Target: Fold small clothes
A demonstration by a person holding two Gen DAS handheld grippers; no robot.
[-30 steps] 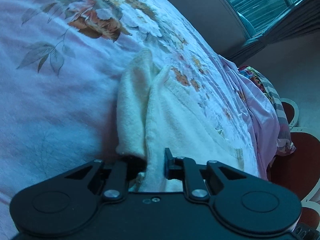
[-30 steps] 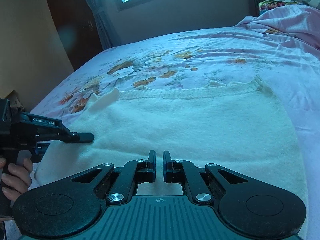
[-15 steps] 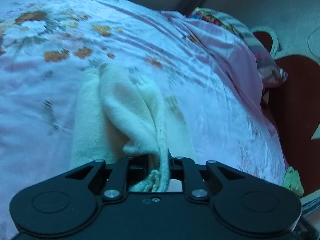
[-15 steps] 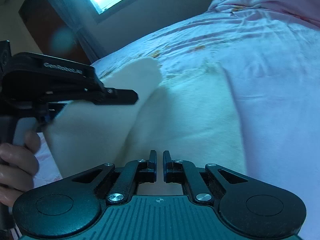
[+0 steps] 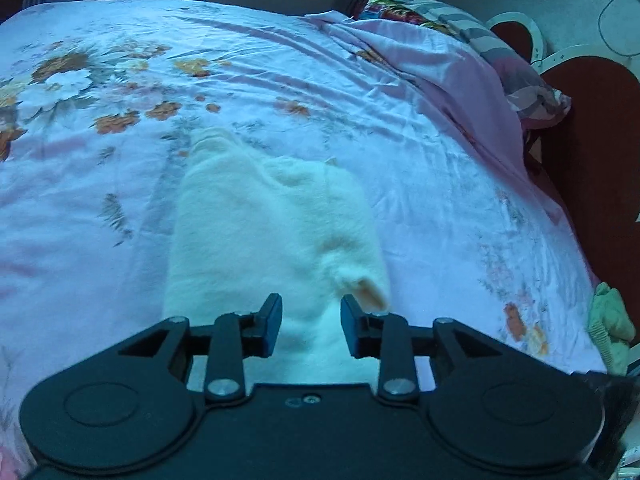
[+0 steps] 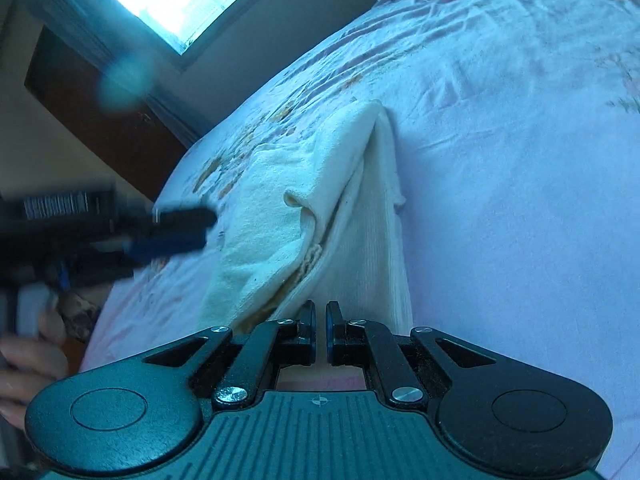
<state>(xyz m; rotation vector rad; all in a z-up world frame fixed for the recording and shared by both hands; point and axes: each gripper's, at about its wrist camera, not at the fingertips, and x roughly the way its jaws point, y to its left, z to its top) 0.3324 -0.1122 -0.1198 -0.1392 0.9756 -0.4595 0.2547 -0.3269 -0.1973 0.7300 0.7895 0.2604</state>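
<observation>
My left claw (image 5: 311, 330) has just been opening, nothing pinched between its jaws, so the cream garment (image 5: 276, 236) settles folded at mid-frame on the bed sheet (image 5: 420, 168). My right claw (image 6: 320, 334) is closed and seems empty; I cannot tell if it touches the near edge.

My left gripper (image 5: 308, 326) tilts steeply down, jaws just opening, gap between pads, nothing pinched. In right wrist view it shows from side, blurred, fingers (image 6: 182, 226) pointing right, my hand (image 6: 28, 364) wrapped on its handle. My right gripper (image 6: 320, 332) pitches gently down, jaws closed, pads nearly touching.
</observation>
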